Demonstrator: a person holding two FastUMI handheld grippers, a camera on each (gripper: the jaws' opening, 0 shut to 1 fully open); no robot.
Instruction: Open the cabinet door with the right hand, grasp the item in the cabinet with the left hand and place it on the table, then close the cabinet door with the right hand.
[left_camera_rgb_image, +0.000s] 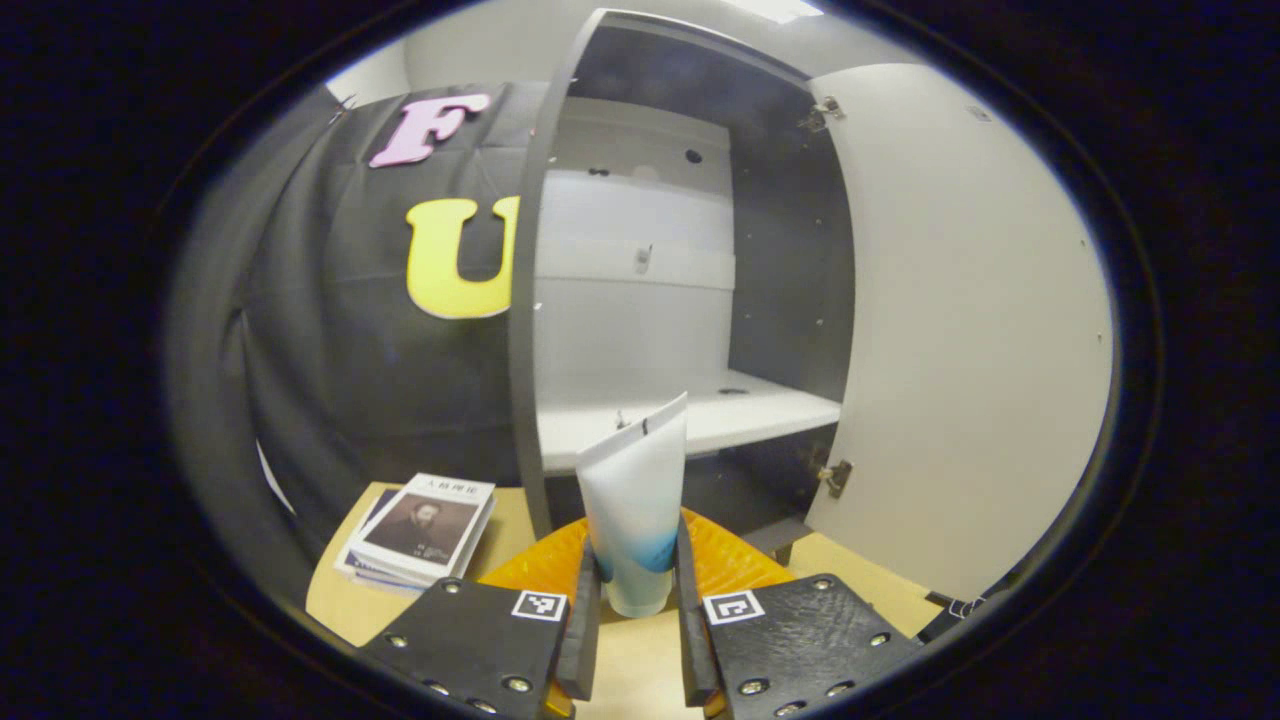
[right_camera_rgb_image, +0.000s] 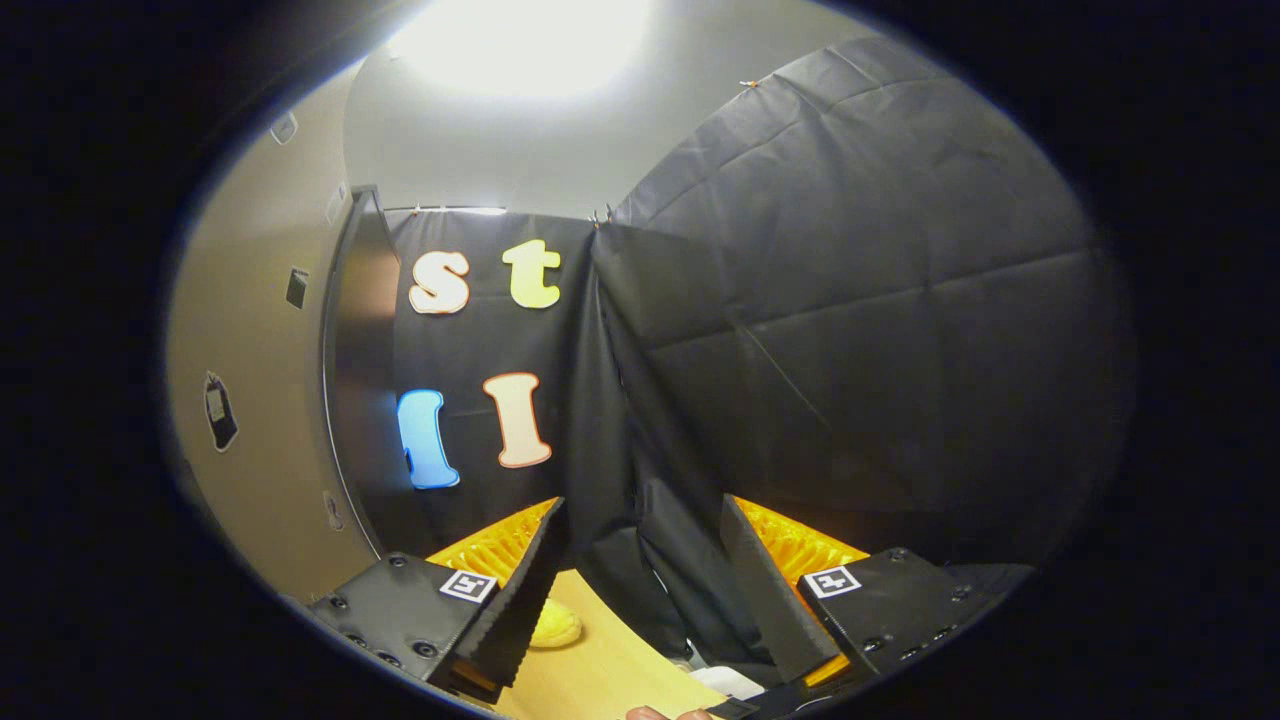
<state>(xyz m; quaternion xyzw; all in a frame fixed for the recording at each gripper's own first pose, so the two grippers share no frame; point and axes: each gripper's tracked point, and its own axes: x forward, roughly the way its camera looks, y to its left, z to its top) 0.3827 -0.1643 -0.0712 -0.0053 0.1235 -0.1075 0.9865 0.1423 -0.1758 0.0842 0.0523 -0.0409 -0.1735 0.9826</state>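
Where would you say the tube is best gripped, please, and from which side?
Grip the tube low on its round body, just above the cap end, from the front with one finger on each side, as the left gripper does now. It stands cap down, and its upper end flattens into a thin crimped seam that offers little to hold.

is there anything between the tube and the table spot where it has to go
Nothing visible does. The left gripper holds the tube upright over bare table; the books lie off to one side, and the cabinet door hangs open beyond.

Your left gripper (left_camera_rgb_image: 635, 640) and right gripper (right_camera_rgb_image: 640, 600) carry dark screwed plates with square black-and-white markers, lower frame.
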